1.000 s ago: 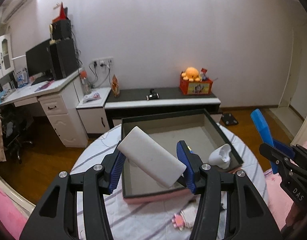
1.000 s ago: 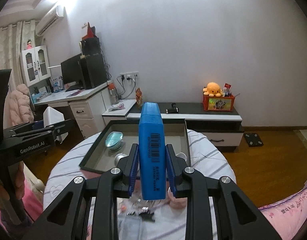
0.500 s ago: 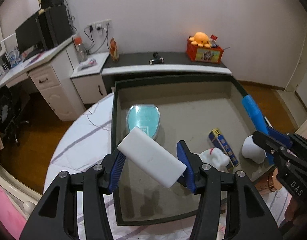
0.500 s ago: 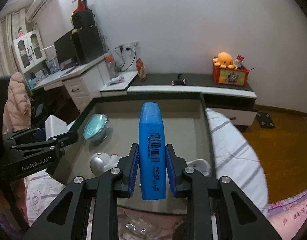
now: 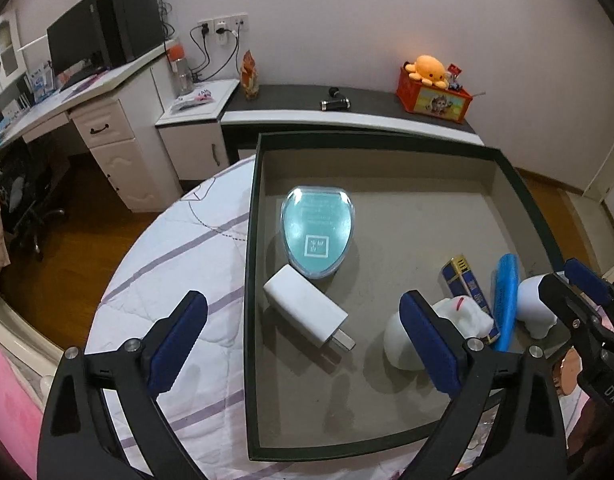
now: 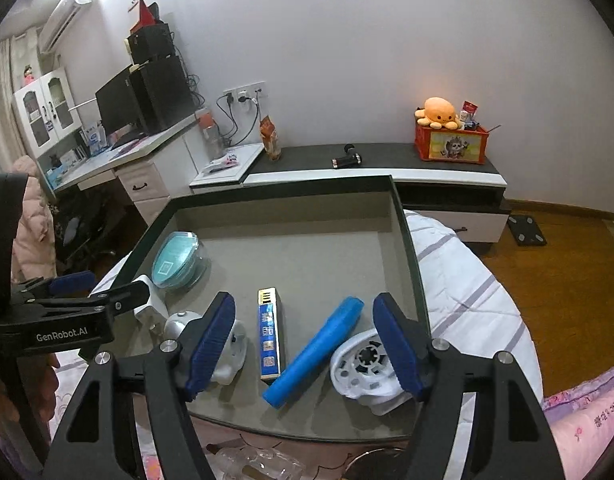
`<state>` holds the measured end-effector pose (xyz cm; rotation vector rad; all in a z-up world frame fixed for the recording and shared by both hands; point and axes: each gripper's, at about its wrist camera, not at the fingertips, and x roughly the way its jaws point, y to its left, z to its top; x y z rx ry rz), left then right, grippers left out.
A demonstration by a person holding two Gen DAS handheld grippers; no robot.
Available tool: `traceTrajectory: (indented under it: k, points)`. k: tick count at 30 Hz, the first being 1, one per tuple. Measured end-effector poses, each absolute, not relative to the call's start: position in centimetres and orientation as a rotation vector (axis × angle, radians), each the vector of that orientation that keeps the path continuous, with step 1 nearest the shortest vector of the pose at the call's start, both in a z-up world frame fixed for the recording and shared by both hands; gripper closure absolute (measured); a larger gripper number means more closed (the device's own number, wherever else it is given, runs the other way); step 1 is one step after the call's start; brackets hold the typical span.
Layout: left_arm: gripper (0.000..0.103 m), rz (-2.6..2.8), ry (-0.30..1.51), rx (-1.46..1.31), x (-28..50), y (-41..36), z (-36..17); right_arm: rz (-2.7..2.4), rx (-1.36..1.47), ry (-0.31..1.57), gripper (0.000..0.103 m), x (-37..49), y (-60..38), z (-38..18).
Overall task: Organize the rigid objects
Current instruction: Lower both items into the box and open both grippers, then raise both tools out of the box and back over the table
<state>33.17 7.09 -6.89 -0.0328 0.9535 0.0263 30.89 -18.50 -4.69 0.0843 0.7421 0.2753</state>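
A white charger point(image 5: 305, 310) lies flat on the grey floor of the dark-rimmed tray point(image 5: 251, 280), close to its left wall and just below a teal oval case point(image 5: 317, 236). My left gripper point(image 5: 303, 302) hovers over the charger with its jaws opening; the pads point(image 5: 179, 340) stand well clear of it. In the right wrist view a blue box point(image 6: 319, 350) lies slanted on the tray floor. My right gripper point(image 6: 305, 300) is above it, jaws opening, and neither pad touches it. Each gripper also shows at the edge of the other's view.
Also in the tray are a small blue-and-gold box point(image 6: 270, 336), a white toy point(image 5: 411, 344), a silver round thing point(image 6: 179, 322) and a white vented piece point(image 6: 367, 368). The tray sits on a round table with a striped white cloth point(image 5: 179, 272). Clear items point(image 6: 259, 462) lie by the front edge.
Both grippers came down over the tray and opened. The white charger left the left jaws and the blue box left the right jaws; both now lie on the tray floor.
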Motion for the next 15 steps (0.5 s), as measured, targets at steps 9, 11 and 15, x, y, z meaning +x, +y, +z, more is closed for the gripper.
traceTrajectory:
  k: [9,11,15]
  points:
    - [0.005,0.028,0.944,0.008,32.6,6.2,-6.4,0.270,0.109,0.763,0.030,30.9,-19.0,-4.7]
    - [0.005,0.021,0.933,0.020,32.0,6.0,-5.8,0.267,0.123,0.763,0.030,30.6,-19.3,-4.5]
    - [0.005,0.014,0.897,0.033,30.4,5.4,-4.3,0.254,0.109,0.733,0.030,29.0,-19.7,-3.3]
